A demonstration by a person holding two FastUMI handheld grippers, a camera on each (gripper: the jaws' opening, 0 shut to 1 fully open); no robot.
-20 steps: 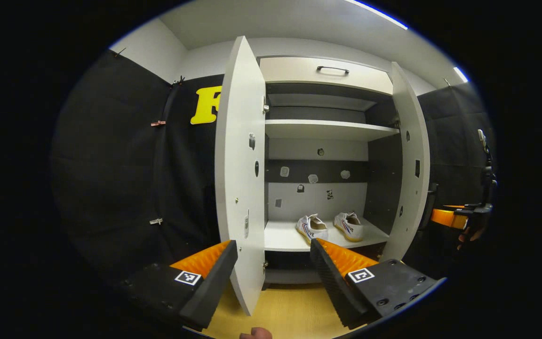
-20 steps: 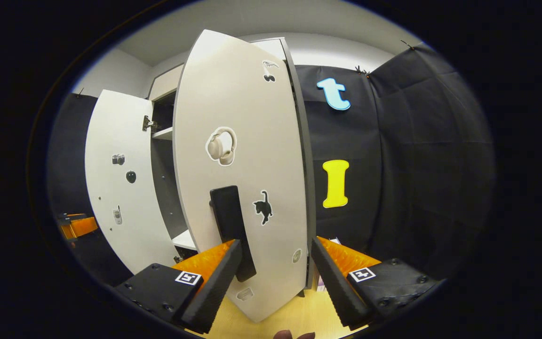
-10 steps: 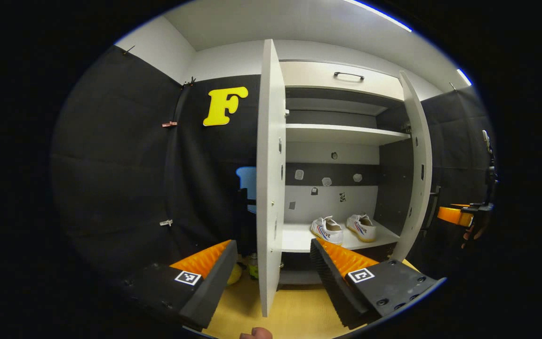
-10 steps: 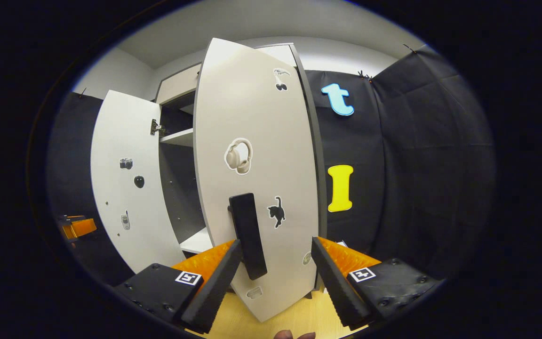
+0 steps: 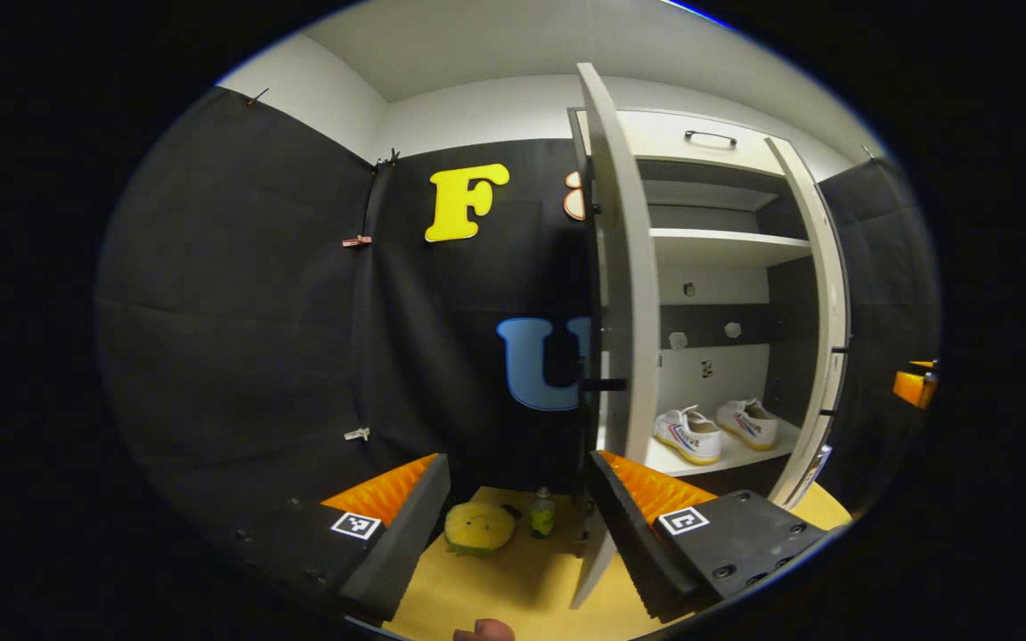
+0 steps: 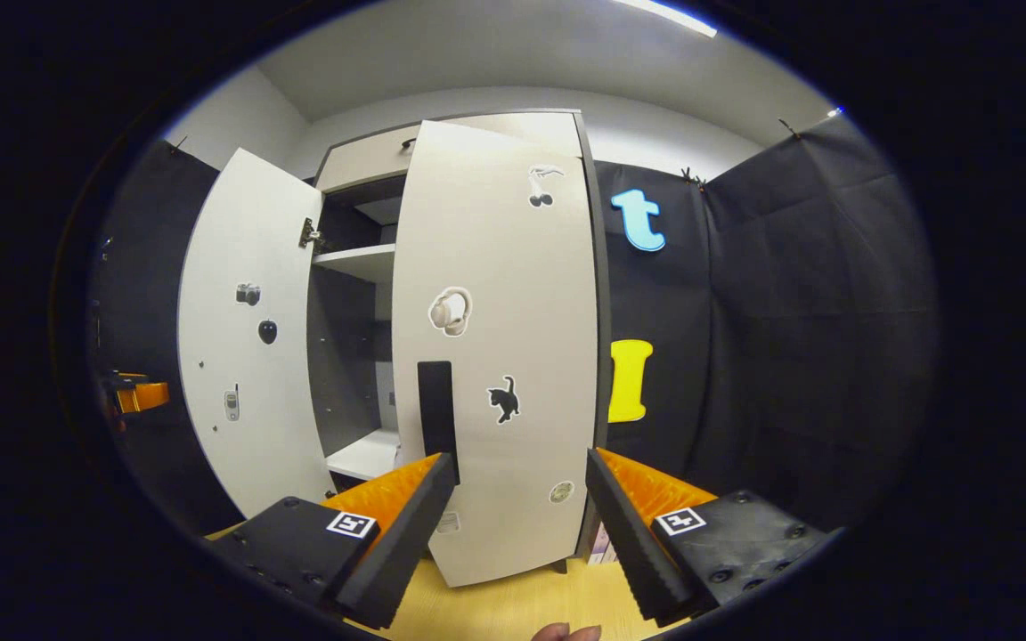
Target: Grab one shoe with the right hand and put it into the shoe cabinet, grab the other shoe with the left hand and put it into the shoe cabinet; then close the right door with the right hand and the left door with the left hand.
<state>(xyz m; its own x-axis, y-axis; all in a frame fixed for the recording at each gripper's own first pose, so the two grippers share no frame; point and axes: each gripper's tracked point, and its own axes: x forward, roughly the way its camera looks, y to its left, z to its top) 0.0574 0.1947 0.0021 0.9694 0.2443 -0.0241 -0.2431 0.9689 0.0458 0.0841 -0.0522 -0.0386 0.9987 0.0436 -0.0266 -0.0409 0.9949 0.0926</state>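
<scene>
Two white shoes (image 5: 689,436) (image 5: 749,423) stand side by side on the lower shelf (image 5: 727,458) of the white shoe cabinet. In the left gripper view the left door (image 5: 624,267) shows almost edge-on, its dark handle (image 5: 604,385) sticking out to the left. My left gripper (image 5: 517,525) is open and holds nothing, just left of that door's lower edge. In the right gripper view the right door (image 6: 495,338) stands partly swung in, with a black handle (image 6: 435,405). My right gripper (image 6: 517,525) is open in front of the door's lower part; whether it touches is unclear. The left door (image 6: 246,338) is wide open.
A yellow plush toy (image 5: 477,527) and a small green bottle (image 5: 542,514) lie on the wooden floor (image 5: 531,579) left of the cabinet. An upper shelf (image 5: 727,245) and a top drawer (image 5: 700,133) sit above. The other gripper (image 6: 139,394) shows beyond the left door.
My left gripper has moved left around the left door, from facing the cabinet's inside to its outer side. The right door has swung further in, and my right gripper has drawn back.
</scene>
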